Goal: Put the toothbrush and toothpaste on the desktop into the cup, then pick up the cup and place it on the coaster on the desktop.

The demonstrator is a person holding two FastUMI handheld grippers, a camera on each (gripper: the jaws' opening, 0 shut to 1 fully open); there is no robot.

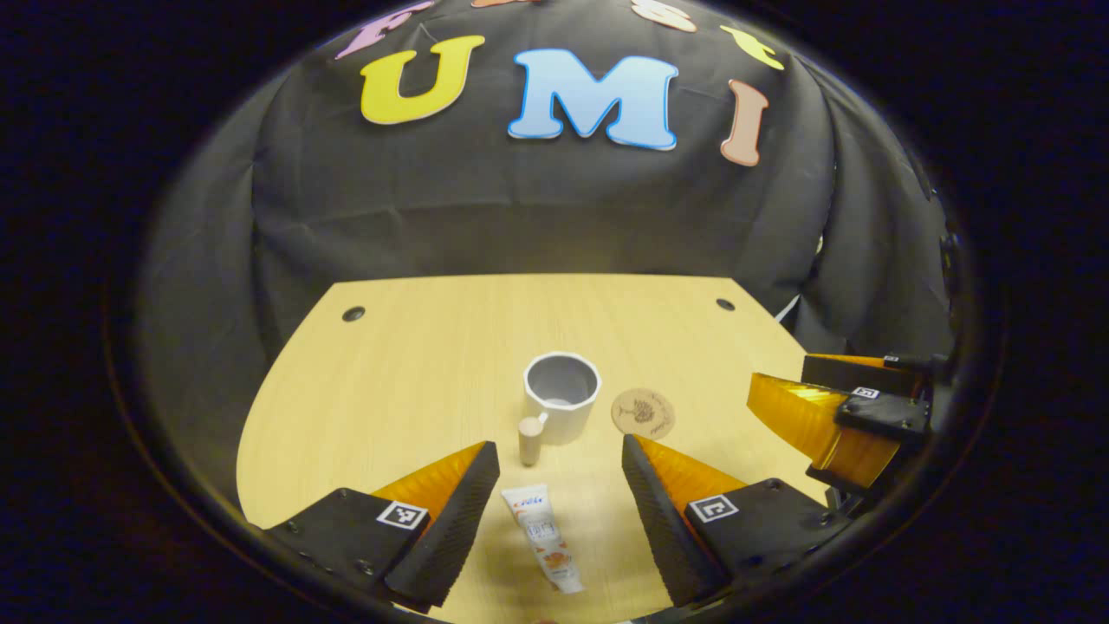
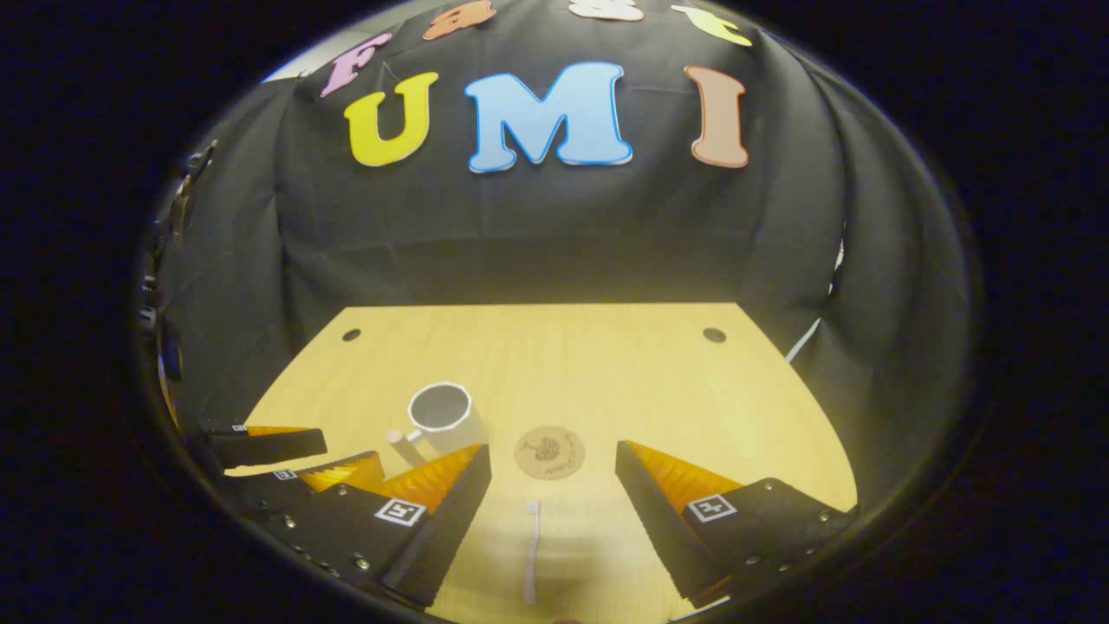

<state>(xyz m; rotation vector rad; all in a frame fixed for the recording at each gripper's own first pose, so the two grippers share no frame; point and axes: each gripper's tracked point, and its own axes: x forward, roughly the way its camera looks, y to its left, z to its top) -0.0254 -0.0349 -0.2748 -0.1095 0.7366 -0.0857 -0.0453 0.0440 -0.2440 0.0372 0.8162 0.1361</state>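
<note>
The wooden surface point(image 1: 416, 364) spreads across the middle of the left gripper view, its far edge straight against the black cloth wall point(image 1: 537, 217), its near left edge curving down toward the lower left. Two small dark holes sit near its far corners, and the broad far half lies bare.

The cup point(image 1: 561, 396) stands upright at centre frame, mouth up and nothing inside, its wood-tipped handle point(image 1: 529, 438) pointing toward the camera. The round coaster point(image 1: 643, 412) lies flat just right of it, apart from it.

The toothpaste point(image 1: 541, 536) lies flat at lower centre, long axis running roughly up-down in the frame, leaning slightly to the lower right. It sits between the jaws of the left gripper point(image 1: 559, 472), which are spread wide and hold nothing.

In the right gripper view the toothbrush point(image 2: 531, 550) lies flat at bottom centre, long axis near vertical, below the coaster. The right gripper point(image 2: 553, 472) straddles it with jaws wide apart, touching nothing. The left gripper shows at lower left there.
</note>
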